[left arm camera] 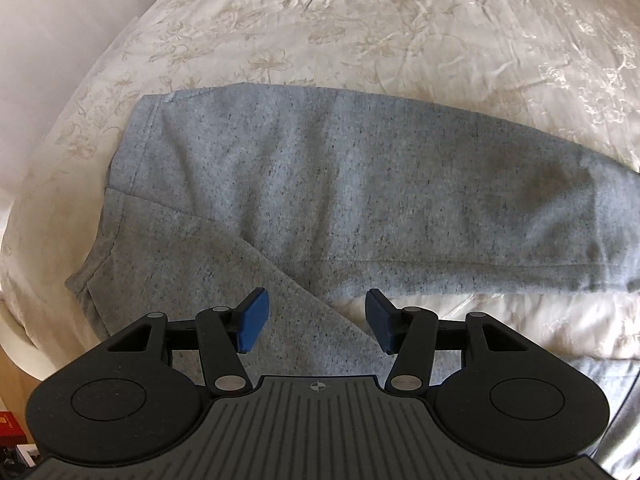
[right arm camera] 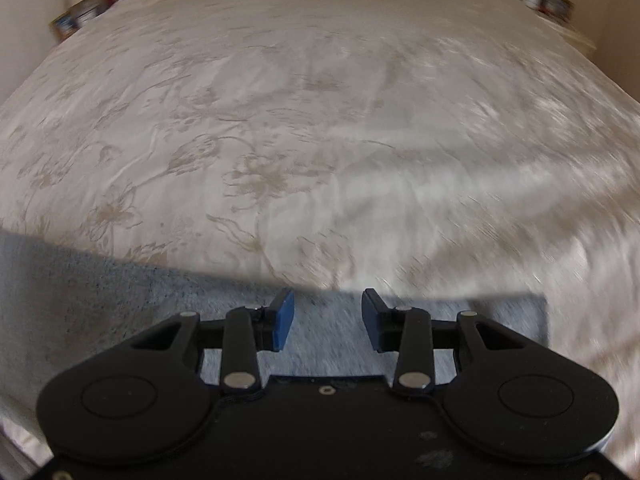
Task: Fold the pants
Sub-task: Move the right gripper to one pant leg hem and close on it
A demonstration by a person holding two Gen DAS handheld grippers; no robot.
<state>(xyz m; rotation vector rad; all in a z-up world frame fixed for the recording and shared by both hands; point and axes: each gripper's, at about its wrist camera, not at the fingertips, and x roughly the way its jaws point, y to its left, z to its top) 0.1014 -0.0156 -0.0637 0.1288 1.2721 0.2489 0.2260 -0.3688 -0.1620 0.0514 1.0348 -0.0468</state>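
Grey heathered pants (left arm camera: 320, 184) lie flat on a white floral bedspread (left arm camera: 360, 32), waistband at the left, one leg running right, the other leg angling toward me. My left gripper (left arm camera: 316, 320) hangs open over that nearer leg where it meets the crotch, blue pads apart, nothing between them. In the right wrist view, which is motion-blurred, the pants (right arm camera: 100, 300) show as a grey strip along the lower edge, ending in a square leg end at the right. My right gripper (right arm camera: 327, 320) is open above that strip, nothing held.
The bedspread (right arm camera: 320, 140) stretches far beyond the pants. Its left edge drops off beside a white wall (left arm camera: 48, 40). Boxes and cans (right arm camera: 84, 8) sit past the bed's far corners, and small items (left arm camera: 12, 436) lie on the floor at lower left.
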